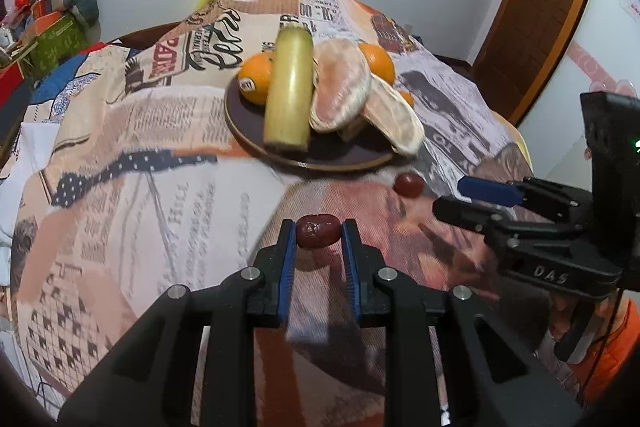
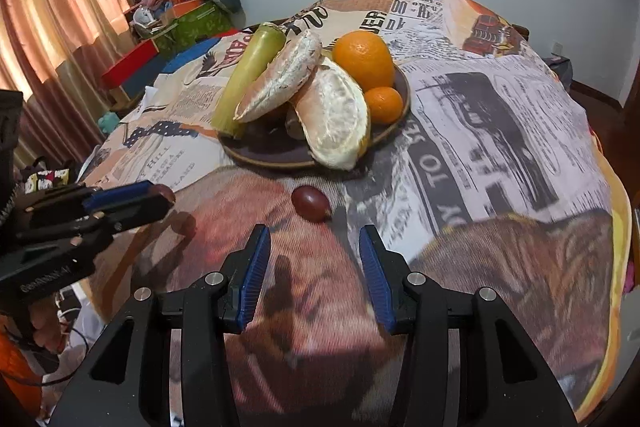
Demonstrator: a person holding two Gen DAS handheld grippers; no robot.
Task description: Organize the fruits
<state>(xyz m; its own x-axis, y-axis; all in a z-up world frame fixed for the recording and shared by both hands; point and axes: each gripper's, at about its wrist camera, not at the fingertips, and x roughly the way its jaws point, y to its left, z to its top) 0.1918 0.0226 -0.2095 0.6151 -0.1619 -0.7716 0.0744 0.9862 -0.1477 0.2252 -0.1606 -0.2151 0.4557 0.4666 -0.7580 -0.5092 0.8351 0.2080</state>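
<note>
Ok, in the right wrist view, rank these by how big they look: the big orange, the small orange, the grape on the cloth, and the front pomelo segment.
Largest to smallest, as they look:
1. front pomelo segment, though it is nearer the camera
2. big orange
3. small orange
4. grape, close to the small orange in apparent size, but nearer the camera

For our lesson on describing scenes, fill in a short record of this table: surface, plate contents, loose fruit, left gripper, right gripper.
surface: table under a newspaper-print cloth
plate contents: brown plate with sugarcane piece, two peeled pomelo segments, large orange, small orange
loose fruit: red grape on the cloth, in front of the plate
left gripper: fingers shut on a red date
right gripper: fingers open, empty, just short of the grape
</note>
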